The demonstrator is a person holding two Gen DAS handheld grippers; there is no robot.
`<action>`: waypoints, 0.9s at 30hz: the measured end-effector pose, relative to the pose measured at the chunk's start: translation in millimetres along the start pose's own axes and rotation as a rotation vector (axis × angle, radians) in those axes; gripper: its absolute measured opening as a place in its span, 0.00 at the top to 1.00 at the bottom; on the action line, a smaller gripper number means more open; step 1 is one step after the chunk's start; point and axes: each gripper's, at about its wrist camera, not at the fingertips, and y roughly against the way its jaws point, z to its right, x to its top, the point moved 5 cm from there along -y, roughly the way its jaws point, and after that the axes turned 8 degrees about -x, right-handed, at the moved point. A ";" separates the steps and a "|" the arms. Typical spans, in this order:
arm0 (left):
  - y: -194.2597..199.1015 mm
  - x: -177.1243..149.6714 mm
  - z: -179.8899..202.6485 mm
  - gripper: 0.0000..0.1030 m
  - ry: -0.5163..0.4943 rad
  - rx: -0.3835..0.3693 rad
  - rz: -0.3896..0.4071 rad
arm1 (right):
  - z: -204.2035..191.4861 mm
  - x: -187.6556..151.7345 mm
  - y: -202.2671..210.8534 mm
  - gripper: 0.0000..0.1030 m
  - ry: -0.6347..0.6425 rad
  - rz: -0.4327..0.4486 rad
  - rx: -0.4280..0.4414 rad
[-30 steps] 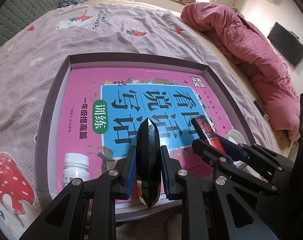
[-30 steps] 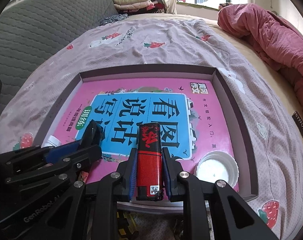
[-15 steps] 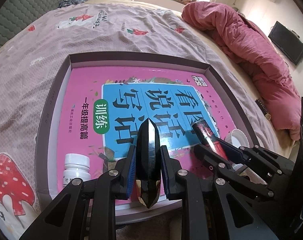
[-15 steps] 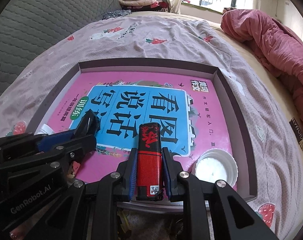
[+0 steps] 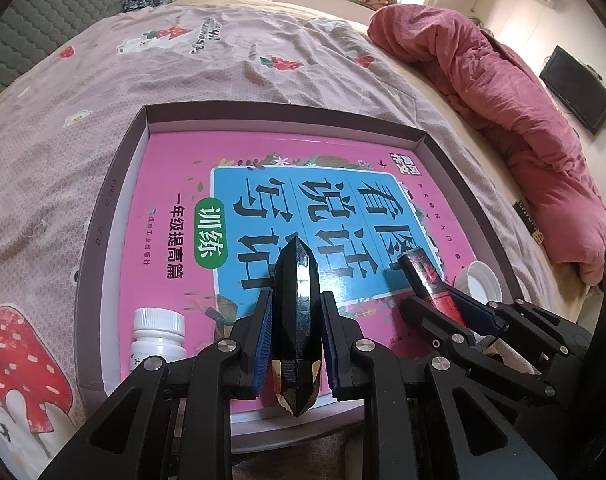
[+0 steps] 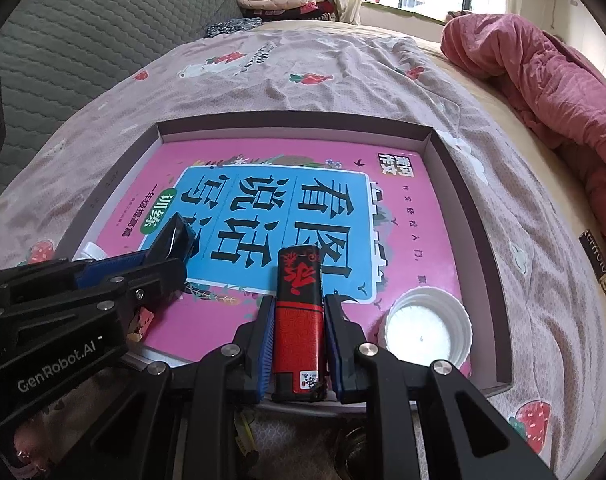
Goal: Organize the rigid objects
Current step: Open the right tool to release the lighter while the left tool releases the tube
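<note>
My left gripper (image 5: pixel 295 300) is shut on a black faceted, pointed object (image 5: pixel 296 280), held over the near edge of a shallow brown box (image 5: pixel 103 208). My right gripper (image 6: pixel 298 304) is shut on a red and black lighter (image 6: pixel 299 300), also above the box's near edge. A pink and blue book (image 5: pixel 263 208) lies flat and fills the box. In the left wrist view the right gripper (image 5: pixel 431 300) shows at the right with the lighter (image 5: pixel 423 276). In the right wrist view the left gripper (image 6: pixel 171 252) shows at the left with the black object (image 6: pixel 173 236).
A white pill bottle (image 5: pixel 159 332) lies in the box's near left corner. A white lid (image 6: pixel 427 328) rests open side up on the book's near right corner. The box sits on a strawberry-print bedspread (image 5: pixel 183 80); a pink quilt (image 5: pixel 503 92) is bunched at the right.
Neither grip has changed. The right wrist view has tilted slightly, so the box sits a little lower in its frame and the left gripper looms larger at its left.
</note>
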 end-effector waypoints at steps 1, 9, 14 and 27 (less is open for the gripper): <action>0.0 0.1 -0.5 0.78 0.003 -0.001 0.000 | 0.4 -0.1 0.0 0.78 -0.001 -0.002 0.003; -0.1 0.3 -0.6 0.78 0.005 -0.001 0.001 | 1.6 -2.9 3.5 0.77 0.001 0.001 0.008; -0.3 0.5 -1.3 0.78 0.007 -0.003 0.003 | 3.4 -0.5 15.0 0.75 -0.003 0.038 0.015; -1.5 0.7 0.8 0.78 -0.012 0.017 0.003 | 16.7 2.2 37.1 0.72 -0.067 0.054 0.038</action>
